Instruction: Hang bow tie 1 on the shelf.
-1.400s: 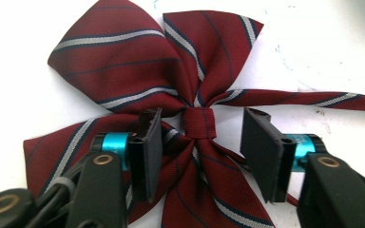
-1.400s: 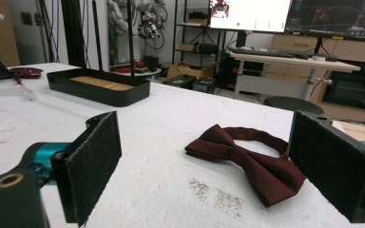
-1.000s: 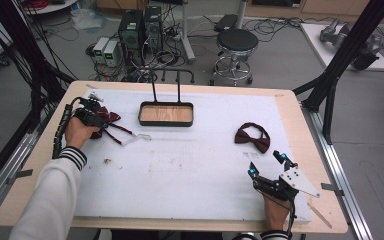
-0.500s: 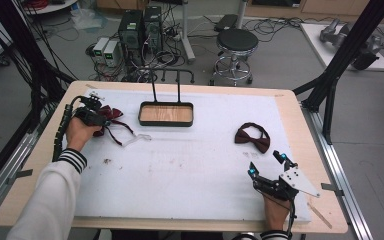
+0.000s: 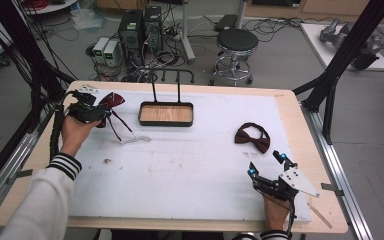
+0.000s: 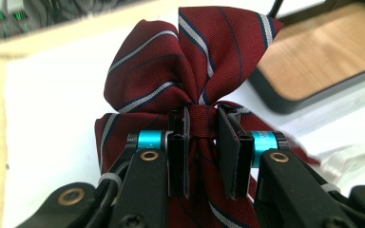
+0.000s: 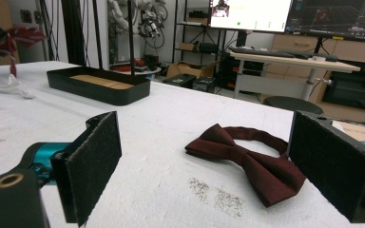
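A striped dark-red bow tie [image 6: 180, 71] [image 5: 111, 101] hangs lifted above the white mat at the far left, its thin straps trailing down to a clear clasp [image 5: 135, 138] on the mat. My left gripper [image 6: 203, 135] [image 5: 100, 113] is shut on the tie's centre knot. A plain maroon bow tie [image 5: 252, 137] [image 7: 247, 154] lies flat on the mat at the right. Near the front right edge my right gripper [image 5: 266, 167] [image 7: 209, 171] stands open, with its jaws wide apart and the maroon tie a short way ahead of them.
A black tray with a wooden floor [image 5: 166, 114] [image 7: 95, 84] and two upright rods stands at the back centre of the mat. The table's wooden rim [image 5: 295, 107] frames the mat. A stool [image 5: 237, 41] and computer boxes stand beyond the far edge.
My left gripper has risen and shifted slightly right with the striped bow tie, whose straps now dangle to the mat. The right gripper and maroon tie stayed where they were.
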Tool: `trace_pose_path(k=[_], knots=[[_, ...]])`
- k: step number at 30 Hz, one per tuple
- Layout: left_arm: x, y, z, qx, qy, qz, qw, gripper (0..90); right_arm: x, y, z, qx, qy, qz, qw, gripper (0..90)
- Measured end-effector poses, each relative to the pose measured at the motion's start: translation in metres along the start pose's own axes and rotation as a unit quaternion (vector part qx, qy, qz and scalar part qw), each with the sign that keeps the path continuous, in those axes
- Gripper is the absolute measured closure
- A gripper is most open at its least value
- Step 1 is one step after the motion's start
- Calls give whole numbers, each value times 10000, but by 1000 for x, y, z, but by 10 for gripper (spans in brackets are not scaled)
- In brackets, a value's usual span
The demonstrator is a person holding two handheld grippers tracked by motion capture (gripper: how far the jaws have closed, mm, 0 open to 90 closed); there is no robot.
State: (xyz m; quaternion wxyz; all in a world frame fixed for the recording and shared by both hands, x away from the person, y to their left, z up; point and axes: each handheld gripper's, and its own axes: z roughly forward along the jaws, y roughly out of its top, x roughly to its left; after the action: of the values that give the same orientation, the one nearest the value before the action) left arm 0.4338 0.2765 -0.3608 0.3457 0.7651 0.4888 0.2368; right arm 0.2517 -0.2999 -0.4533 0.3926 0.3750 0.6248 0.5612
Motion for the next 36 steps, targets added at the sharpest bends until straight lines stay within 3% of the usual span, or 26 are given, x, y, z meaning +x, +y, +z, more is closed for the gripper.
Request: trace_pose_path(k=[5, 13, 16, 19, 22, 36], knots=[[-4, 4, -11, -372, 58, 27, 9993, 749, 0, 0, 0, 4, -1, -11, 10000, 102], [-10, 10, -21, -767, 67, 46, 9970, 750, 0, 0, 0, 4, -3, -21, 10000, 102], [-14, 16, -27, -949, 30, 61, 9955, 750, 0, 0, 0, 2, -1, -19, 10000, 102], [-19, 22, -33, -1063, 84, 206, 9941, 749, 0, 0, 0, 2, 0, -17, 10000, 102], [-24, 29, -39, -1279, 104, 225, 9915, 750, 0, 0, 0, 6, -6, -21, 10000, 102], [-41, 58, -48, -1503, 66, 494, 9874, 752, 0, 0, 0, 2, 5, -22, 10000, 102]])
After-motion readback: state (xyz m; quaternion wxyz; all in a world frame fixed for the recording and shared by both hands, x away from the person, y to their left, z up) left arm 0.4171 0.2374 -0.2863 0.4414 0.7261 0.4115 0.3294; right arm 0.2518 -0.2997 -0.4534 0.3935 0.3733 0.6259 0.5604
